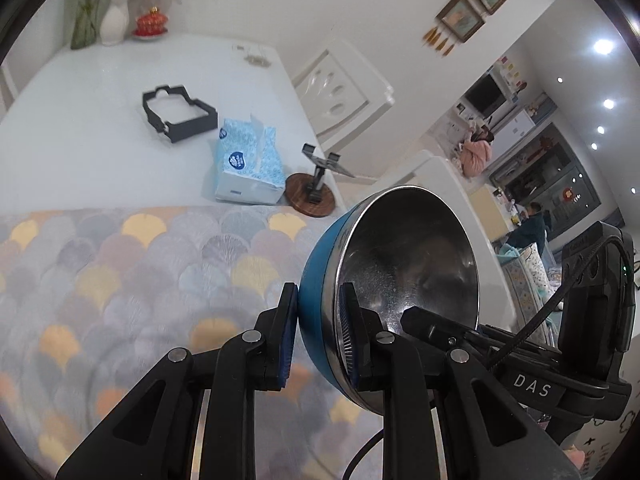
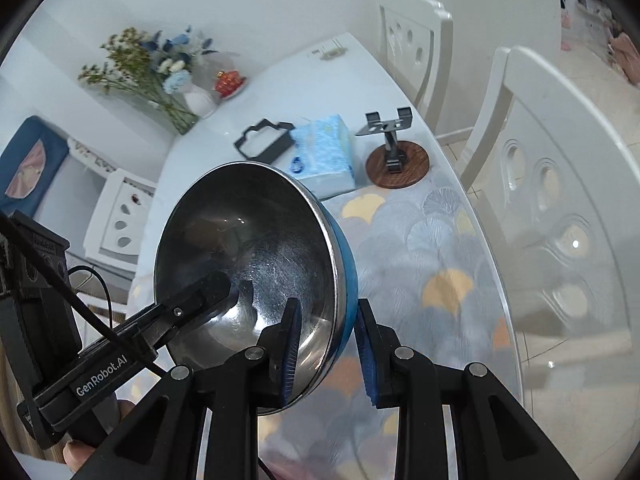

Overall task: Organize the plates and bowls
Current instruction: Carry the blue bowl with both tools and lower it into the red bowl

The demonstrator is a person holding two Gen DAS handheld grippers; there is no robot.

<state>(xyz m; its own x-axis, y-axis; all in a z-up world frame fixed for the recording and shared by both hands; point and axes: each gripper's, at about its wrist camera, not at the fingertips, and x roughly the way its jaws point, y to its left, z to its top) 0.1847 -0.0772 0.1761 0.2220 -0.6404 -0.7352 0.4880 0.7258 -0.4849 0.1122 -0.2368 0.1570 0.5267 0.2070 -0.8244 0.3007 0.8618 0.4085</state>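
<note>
One bowl (image 1: 404,256), blue outside and steel inside, hangs tilted on edge above the patterned mat (image 1: 120,280). My left gripper (image 1: 318,304) is shut on its near rim, one pad on the blue wall and one inside. The right gripper's finger (image 1: 432,322) reaches into the bowl from the right. In the right wrist view the same bowl (image 2: 248,248) fills the middle. My right gripper (image 2: 328,320) is shut on its rim there, and the left gripper's finger (image 2: 200,292) lies inside it from the left. I see no plates.
On the white table (image 1: 100,80) behind the mat lie a blue tissue pack (image 1: 248,168), a black tray frame (image 1: 176,114) and a phone stand on a round wooden base (image 1: 312,196). A vase of flowers (image 2: 160,76) stands at the far corner. White chairs (image 2: 552,184) line the table's right edge.
</note>
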